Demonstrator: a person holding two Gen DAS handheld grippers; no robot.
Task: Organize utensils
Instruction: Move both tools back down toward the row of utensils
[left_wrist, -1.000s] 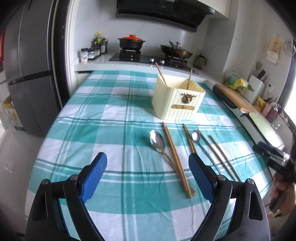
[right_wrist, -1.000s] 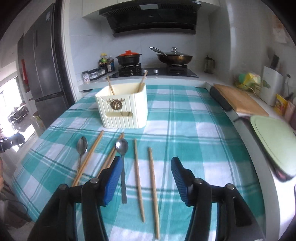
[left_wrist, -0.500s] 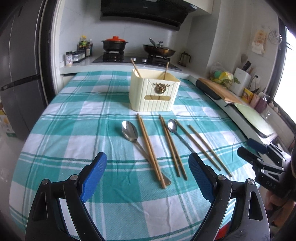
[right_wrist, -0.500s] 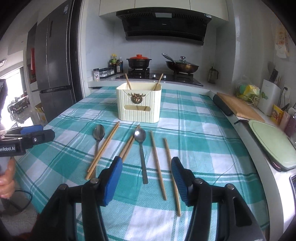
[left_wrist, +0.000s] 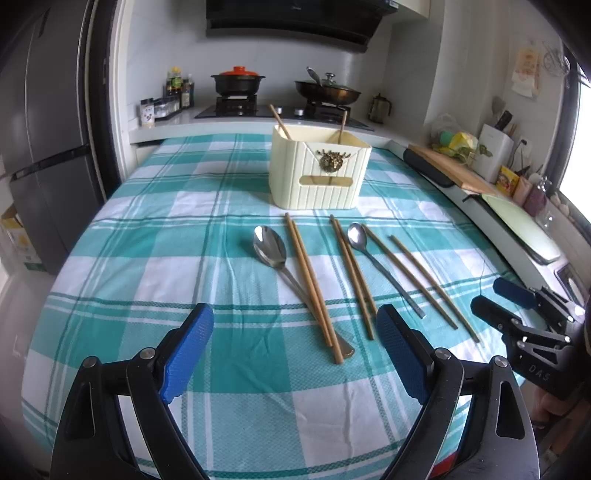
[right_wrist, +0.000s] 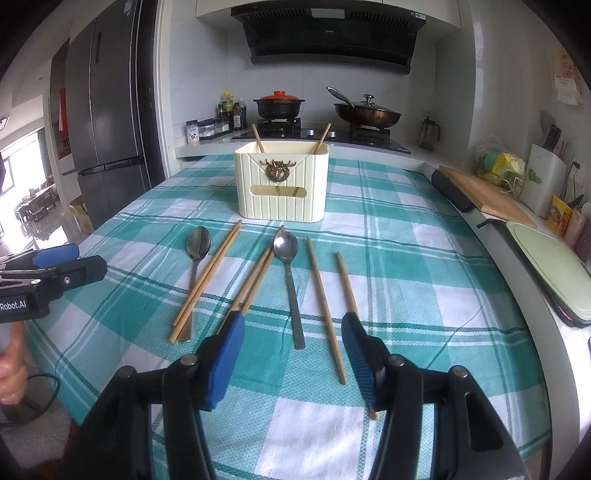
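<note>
A cream utensil holder (left_wrist: 319, 173) (right_wrist: 282, 182) stands mid-table on the teal checked cloth, with two chopsticks leaning in it. In front of it lie a large spoon (left_wrist: 269, 247), a smaller spoon (left_wrist: 357, 236) and several wooden chopsticks (left_wrist: 310, 280) in a row. My left gripper (left_wrist: 293, 321) hovers open above the near ends of the large spoon and the chopsticks, holding nothing. My right gripper (right_wrist: 292, 319) is open and empty above the handle of the small spoon (right_wrist: 285, 246). Each gripper shows at the edge of the other's view: the right gripper (left_wrist: 506, 299), the left gripper (right_wrist: 66, 262).
Behind the table is a stove with a black pot (left_wrist: 238, 79) and a wok (left_wrist: 327, 90). A wooden cutting board (left_wrist: 450, 170) and a pale green tray (right_wrist: 550, 266) lie along the right counter. A fridge (left_wrist: 40, 129) stands at the left. A hand (right_wrist: 11, 369) holds the left gripper.
Both grippers have shifted sideways along the near table edge and drawn back a little, so the holder now sits nearer centre view. Utensils have not moved. Jaw openings are the same.
</note>
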